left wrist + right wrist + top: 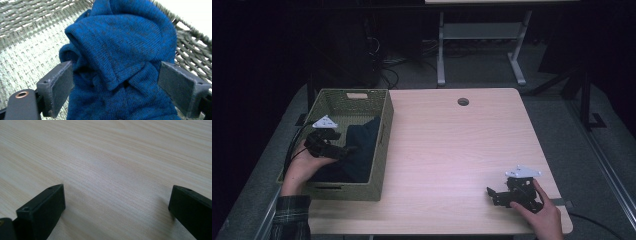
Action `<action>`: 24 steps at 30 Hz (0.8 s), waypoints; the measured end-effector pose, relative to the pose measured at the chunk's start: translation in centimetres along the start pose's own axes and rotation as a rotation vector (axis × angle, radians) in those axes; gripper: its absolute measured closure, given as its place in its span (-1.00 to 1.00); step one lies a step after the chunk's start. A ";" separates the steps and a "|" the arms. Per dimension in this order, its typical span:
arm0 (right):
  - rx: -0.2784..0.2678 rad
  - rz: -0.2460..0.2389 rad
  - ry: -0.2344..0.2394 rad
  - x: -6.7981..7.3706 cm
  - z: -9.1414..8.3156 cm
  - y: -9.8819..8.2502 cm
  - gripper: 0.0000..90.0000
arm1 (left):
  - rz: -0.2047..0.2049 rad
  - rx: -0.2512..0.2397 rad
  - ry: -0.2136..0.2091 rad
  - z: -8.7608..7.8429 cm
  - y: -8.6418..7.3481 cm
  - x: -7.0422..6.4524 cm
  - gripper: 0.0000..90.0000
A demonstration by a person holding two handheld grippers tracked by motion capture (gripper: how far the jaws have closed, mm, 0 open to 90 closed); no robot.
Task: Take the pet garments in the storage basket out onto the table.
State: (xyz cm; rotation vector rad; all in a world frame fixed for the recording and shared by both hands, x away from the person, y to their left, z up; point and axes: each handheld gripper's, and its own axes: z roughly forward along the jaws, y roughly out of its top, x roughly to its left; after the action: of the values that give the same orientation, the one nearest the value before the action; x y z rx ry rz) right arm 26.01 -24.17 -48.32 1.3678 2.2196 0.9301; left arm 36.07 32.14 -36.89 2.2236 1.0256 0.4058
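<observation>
Now I am letting go of the blue knit garment (120, 57) in the woven basket (382, 145) at left of the frame; my left claw (343, 150) is spreading wide around it, my right claw (492, 192) idling apart at lower right. Next, I judge, calls for lifting clear.

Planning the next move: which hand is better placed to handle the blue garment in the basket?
Left. Its gripper is inside the woven basket, open fingers flanking the blue garment. The right gripper rests far off on the table.

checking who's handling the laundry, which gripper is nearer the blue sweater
Left. The left gripper is inside the basket, jaws open with the blue sweater between them. The right gripper rests far across the table, jaws open over bare wood.
</observation>
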 end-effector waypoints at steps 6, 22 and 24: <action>0.000 0.000 0.000 0.0 0.0 0.0 -0.99 | 0.023 0.036 -0.038 1.0 -0.1 -0.2 -0.71; 0.000 0.000 0.000 0.0 0.0 0.0 -0.99 | -0.019 0.114 -0.129 3.4 -0.6 0.2 -0.71; 0.000 0.000 0.000 0.0 0.0 0.0 -0.99 | -0.028 0.121 -0.139 3.4 -0.7 0.2 -0.68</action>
State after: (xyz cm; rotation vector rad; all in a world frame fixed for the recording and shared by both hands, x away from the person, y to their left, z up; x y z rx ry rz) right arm 26.02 -24.17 -48.32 1.3671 2.2201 0.9303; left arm 37.57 31.16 -39.92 2.3050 1.0301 0.1784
